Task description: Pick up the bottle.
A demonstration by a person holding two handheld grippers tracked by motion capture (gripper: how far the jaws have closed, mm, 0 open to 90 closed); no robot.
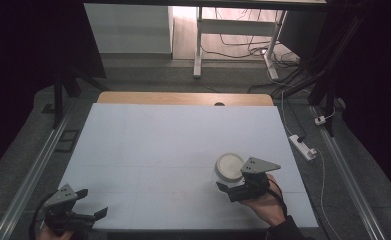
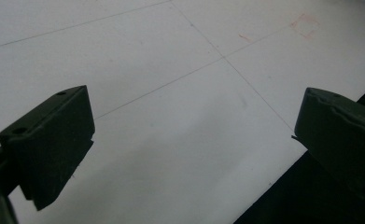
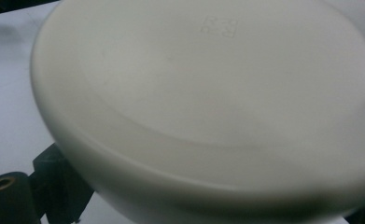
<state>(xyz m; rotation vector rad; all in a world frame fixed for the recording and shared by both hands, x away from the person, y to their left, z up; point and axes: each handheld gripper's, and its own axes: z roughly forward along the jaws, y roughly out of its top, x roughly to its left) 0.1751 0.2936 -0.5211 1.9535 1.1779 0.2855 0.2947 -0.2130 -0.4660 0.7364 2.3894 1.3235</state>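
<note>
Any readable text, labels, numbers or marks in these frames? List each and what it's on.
No legible text anywhere.
Embossed square mark on the white bowl, right claw view: too blurred to read.
Faint red square outline on the table sheet, left claw view: a drawn mark, no letters.

White bowl point(image 3: 208, 107) close and blurred, cut off at right and bottom edges, right gripper point(image 1: 231, 189) jaws mostly hidden beneath it, grip unclear
</note>
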